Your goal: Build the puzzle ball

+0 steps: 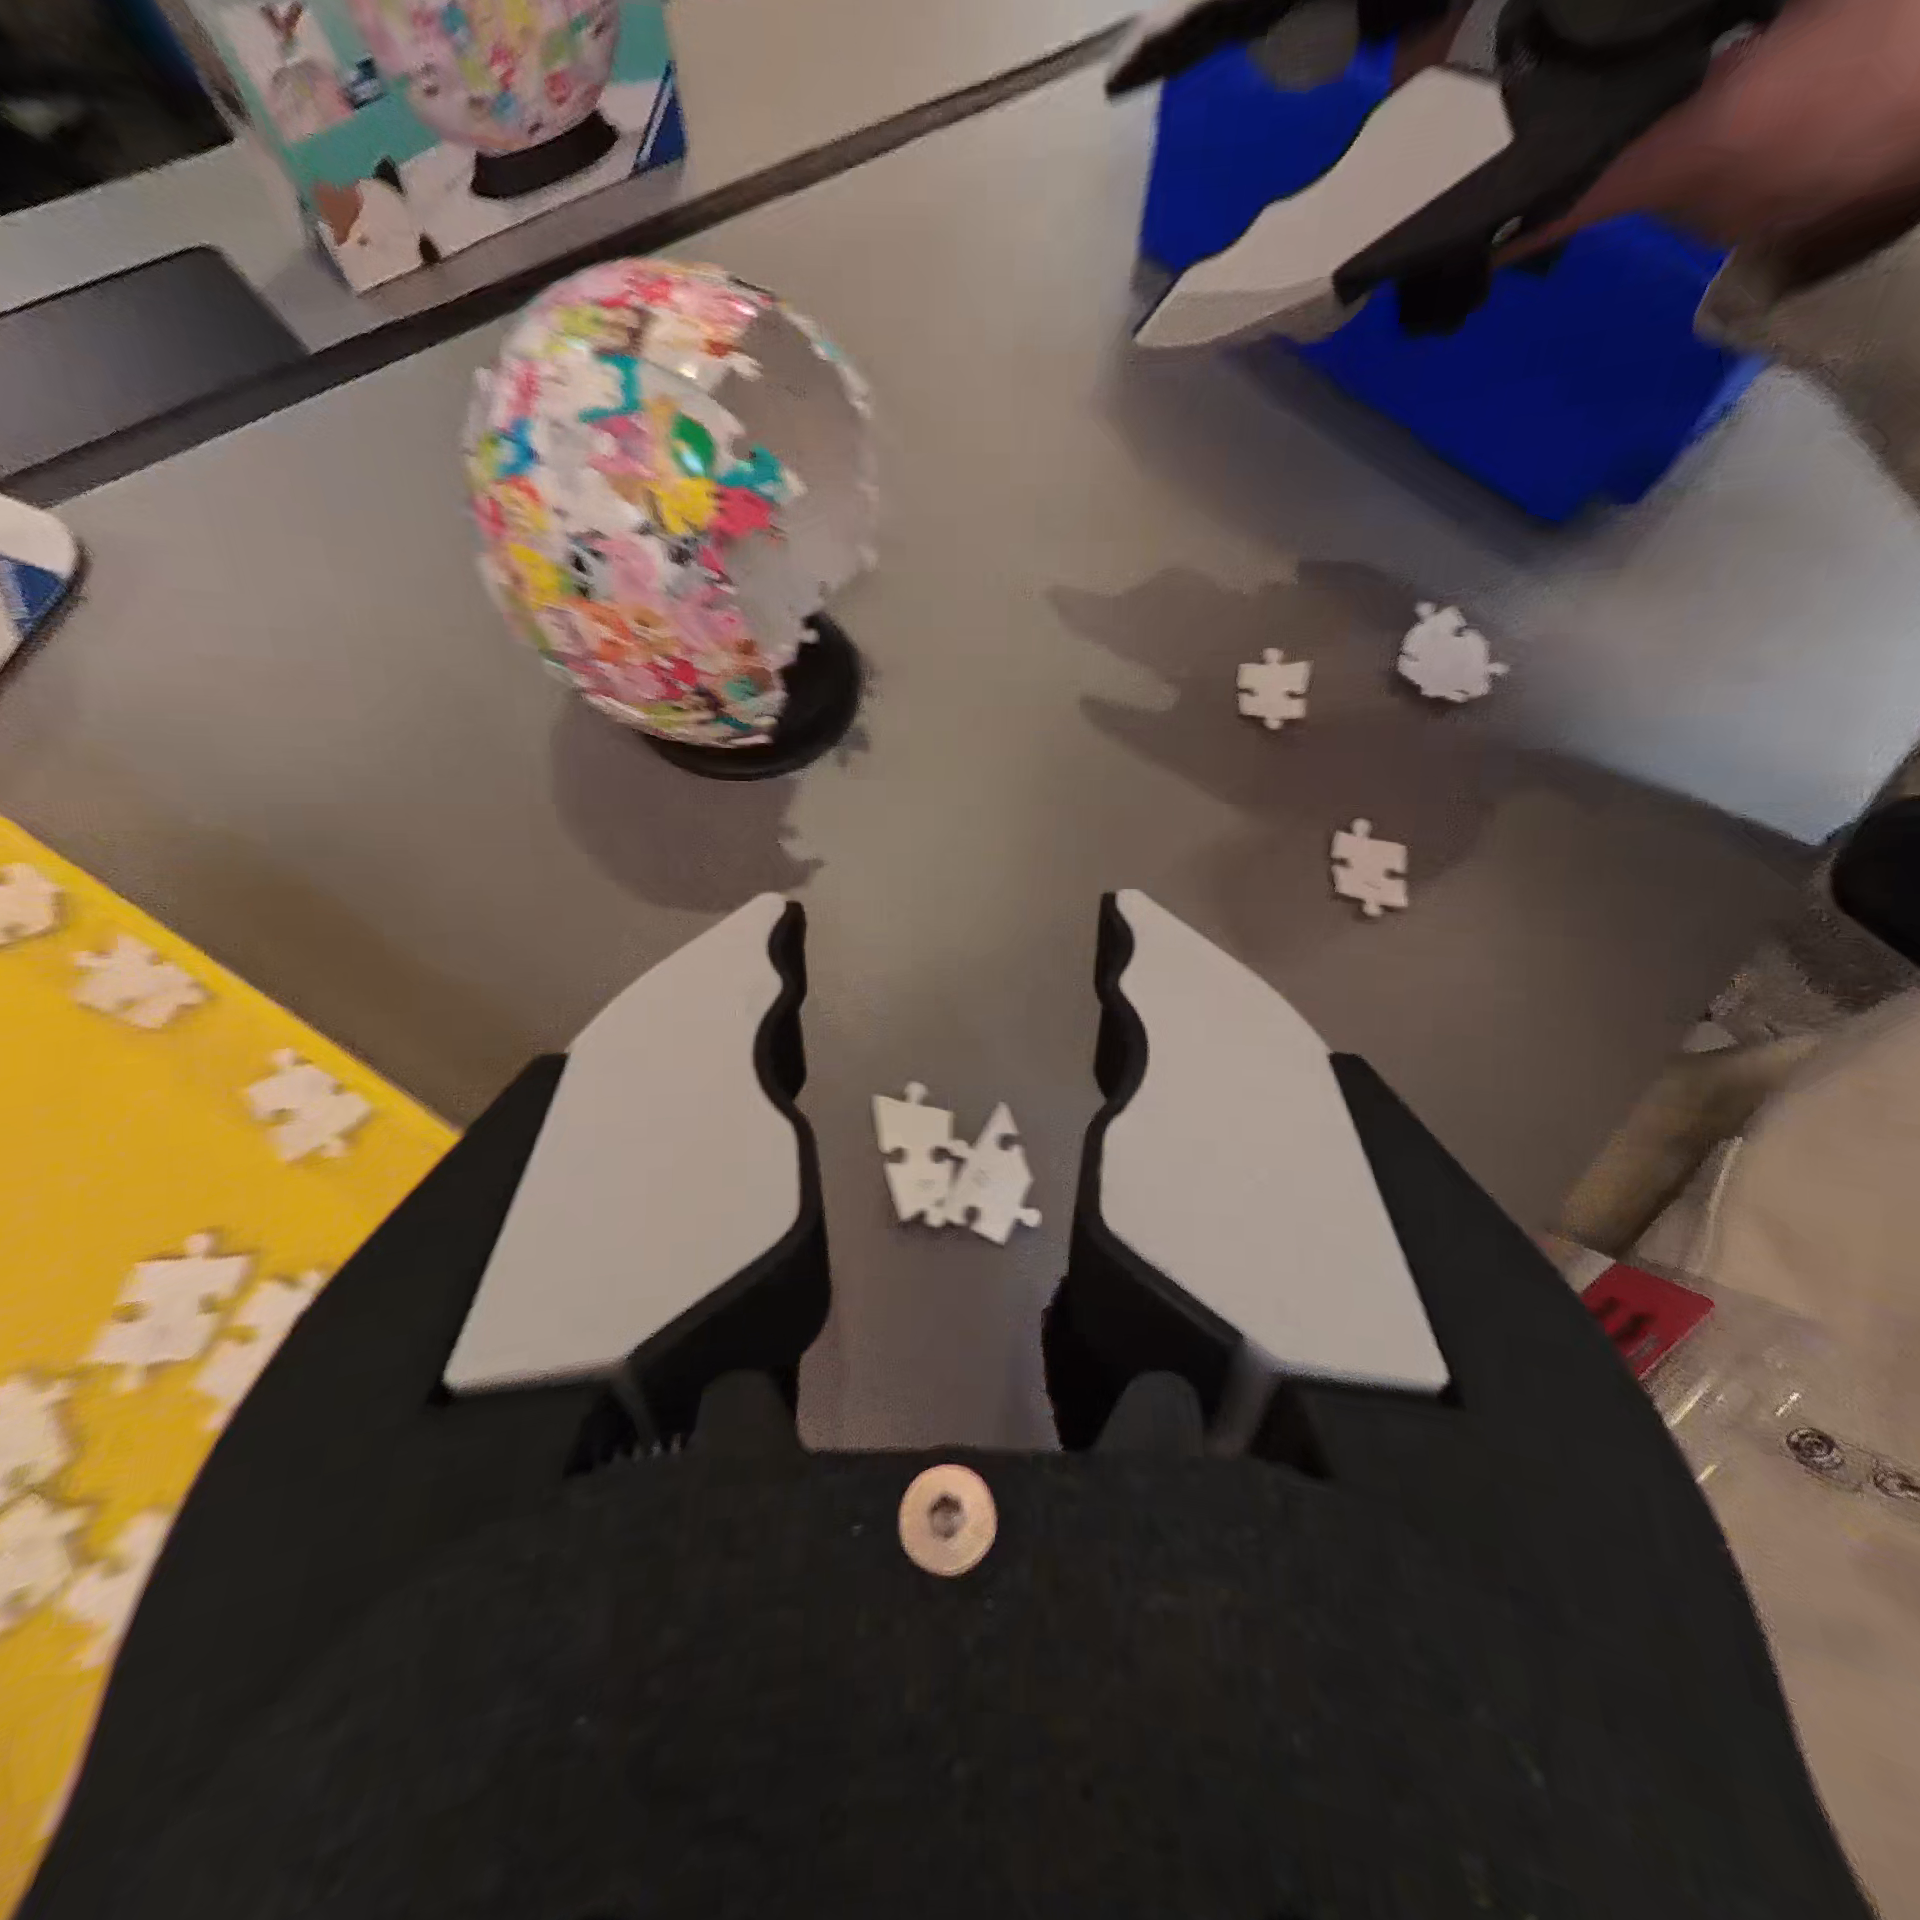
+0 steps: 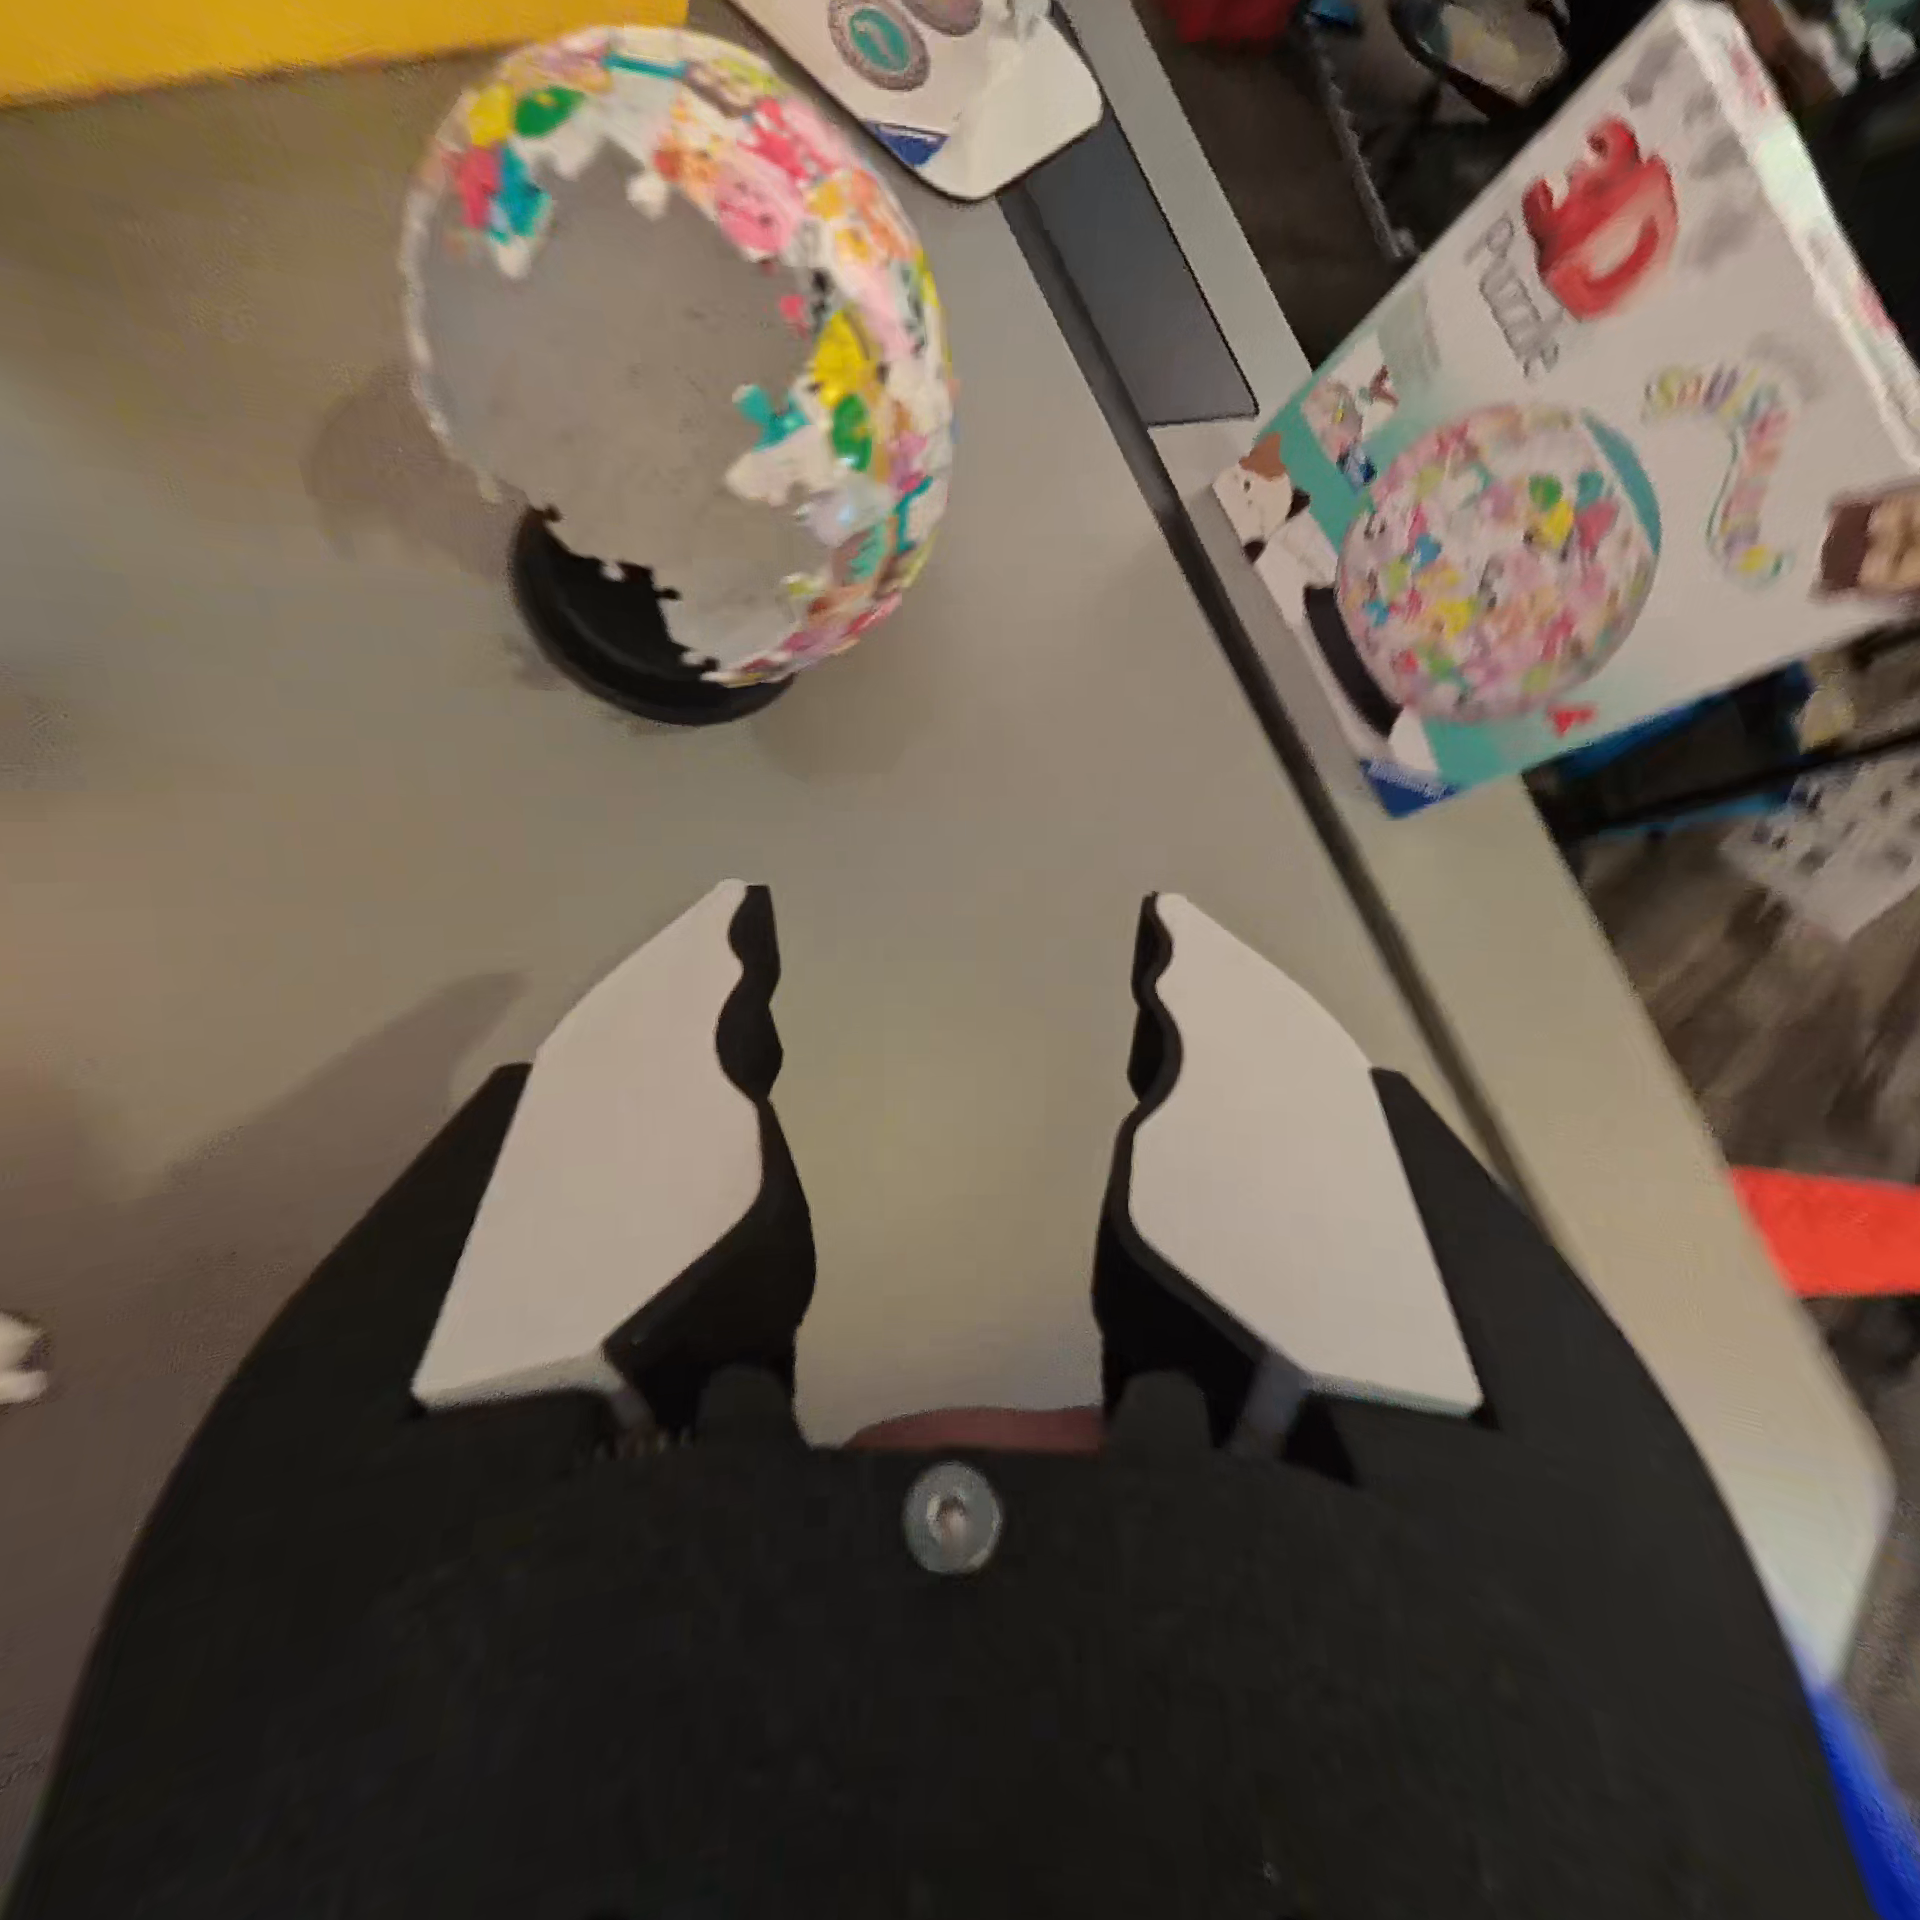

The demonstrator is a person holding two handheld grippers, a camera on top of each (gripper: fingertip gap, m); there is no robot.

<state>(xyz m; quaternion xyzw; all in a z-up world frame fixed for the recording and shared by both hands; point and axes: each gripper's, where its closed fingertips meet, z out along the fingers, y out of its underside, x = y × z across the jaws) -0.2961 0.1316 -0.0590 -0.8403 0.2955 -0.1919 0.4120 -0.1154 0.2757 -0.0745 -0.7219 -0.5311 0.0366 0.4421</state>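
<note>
A half-built colourful puzzle ball (image 1: 644,499) stands on a black ring stand (image 1: 800,717) on the grey table; its open hollow side faces right. It also shows in the right wrist view (image 2: 675,353). My left gripper (image 1: 951,914) is open and empty, above a joined pair of white pieces (image 1: 951,1164) lying between its fingers. Three more white pieces (image 1: 1273,688) (image 1: 1444,655) (image 1: 1369,868) lie to the right. My right gripper (image 2: 956,904) is open and empty over bare table, short of the ball; it also shows at the top right of the left wrist view (image 1: 1247,281).
A yellow tray (image 1: 156,1195) with several loose white pieces sits at the left. A blue bin (image 1: 1455,312) stands at the back right. The puzzle box (image 2: 1621,436) stands beyond the table's far edge. A clear bag with a red card (image 1: 1652,1330) lies at the right. About 25 cm separates my left fingertips from my right.
</note>
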